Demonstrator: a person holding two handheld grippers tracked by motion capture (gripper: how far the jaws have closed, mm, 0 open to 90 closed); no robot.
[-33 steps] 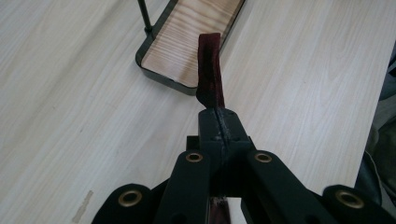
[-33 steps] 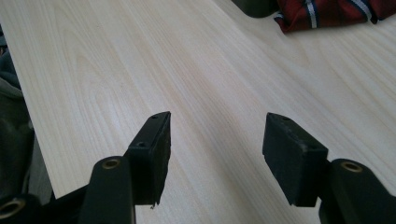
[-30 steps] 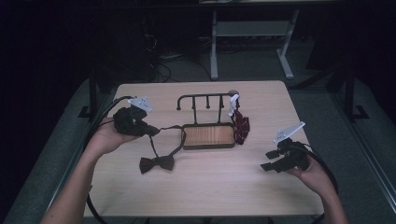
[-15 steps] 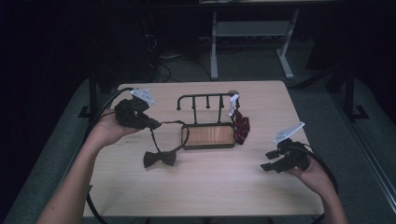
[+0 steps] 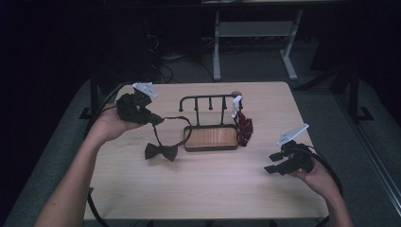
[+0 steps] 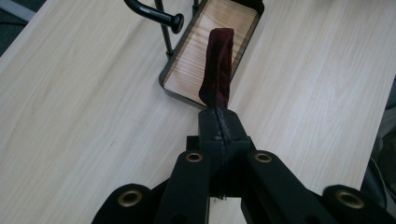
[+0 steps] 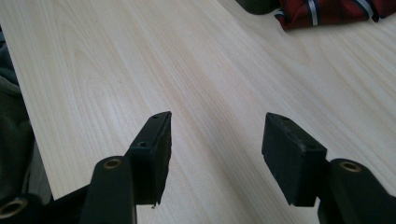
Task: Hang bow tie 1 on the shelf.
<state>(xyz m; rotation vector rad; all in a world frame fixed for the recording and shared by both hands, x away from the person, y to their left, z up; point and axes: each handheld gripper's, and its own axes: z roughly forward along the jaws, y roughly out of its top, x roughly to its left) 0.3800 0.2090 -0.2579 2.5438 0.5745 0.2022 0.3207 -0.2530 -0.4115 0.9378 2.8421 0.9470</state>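
My left gripper (image 5: 157, 120) is over the table's left side, shut on the dark strap (image 6: 216, 65) of a bow tie. The dark bow tie (image 5: 161, 152) dangles at the end of that strap, just left of the stand; I cannot tell if it touches the table. The black stand (image 5: 208, 100) has a hook rail over a wooden tray (image 5: 211, 138). A red striped tie (image 5: 244, 128) hangs at the rail's right end and also appears as a red striped tie (image 7: 334, 11) in the right gripper view. My right gripper (image 5: 273, 163) is open near the right front of the table, with nothing between its jaws.
The light wood table (image 5: 203, 189) has bare room in front of the stand. A hook's knob end (image 6: 176, 21) sticks out above the tray's near corner. Black cables trail off both table sides. A white desk frame (image 5: 253, 33) stands beyond the far edge.
My left gripper has risen and moved a little away from me, pulling the strap up; the bow tie has shifted toward the stand. The right gripper has stayed put.
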